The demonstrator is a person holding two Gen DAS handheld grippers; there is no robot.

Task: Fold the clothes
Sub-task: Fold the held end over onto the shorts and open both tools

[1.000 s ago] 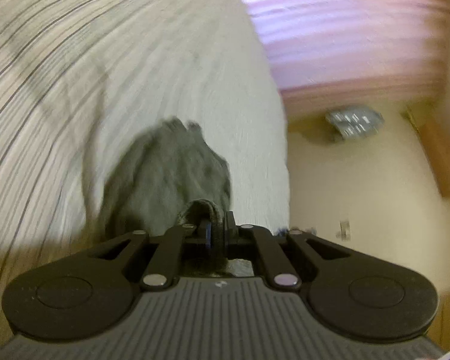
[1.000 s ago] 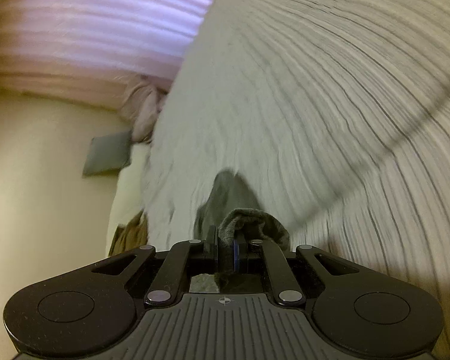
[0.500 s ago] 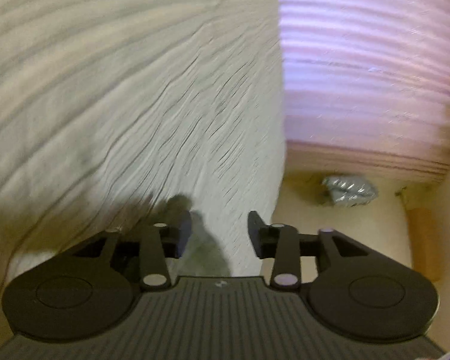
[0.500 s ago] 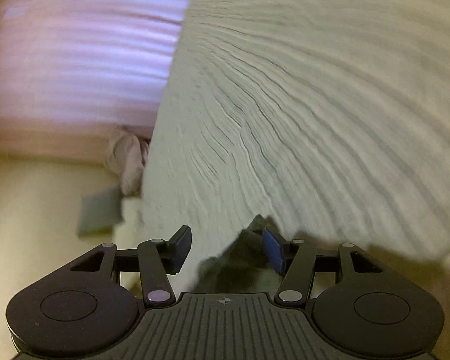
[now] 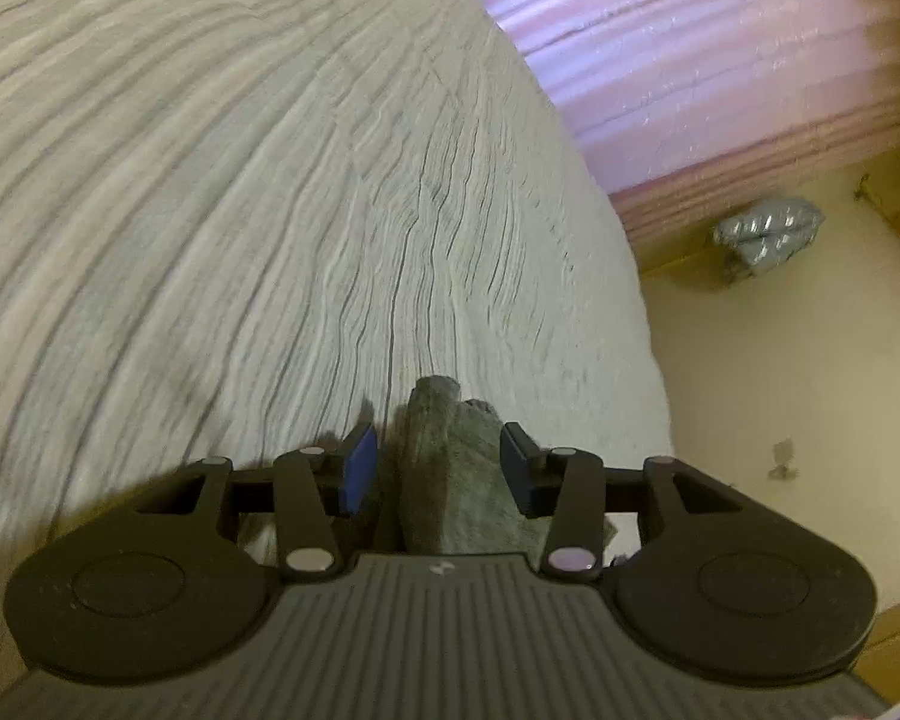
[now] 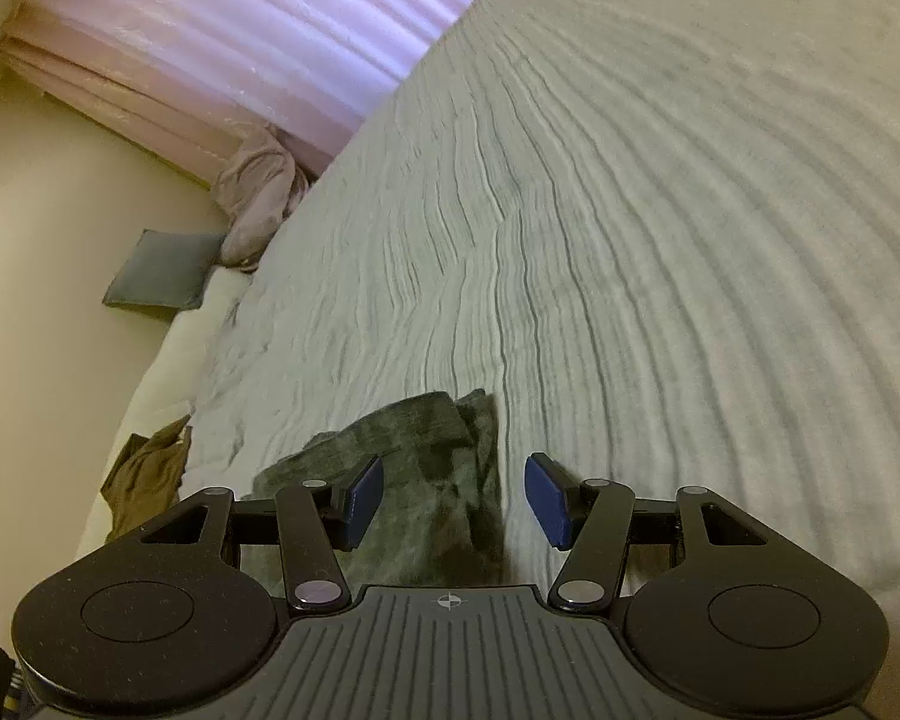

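Left wrist view: dark grey-green fleecy garment [image 5: 450,474] runs lengthwise away on the ribbed white bed [image 5: 240,210]; left tool [image 5: 438,462], closing slightly, and right tool [image 6: 453,498] both gape, unclamped.

Home bedroom: ribbed bedspread [image 5: 270,210], pink curtain [image 6: 240,18], cushion [image 6: 156,270] on floor.

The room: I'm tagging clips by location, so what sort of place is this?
Most likely a bedroom: a wide bed under a ribbed pale bedspread, long pink curtains reaching the floor, and a dark green garment lying on the bed.
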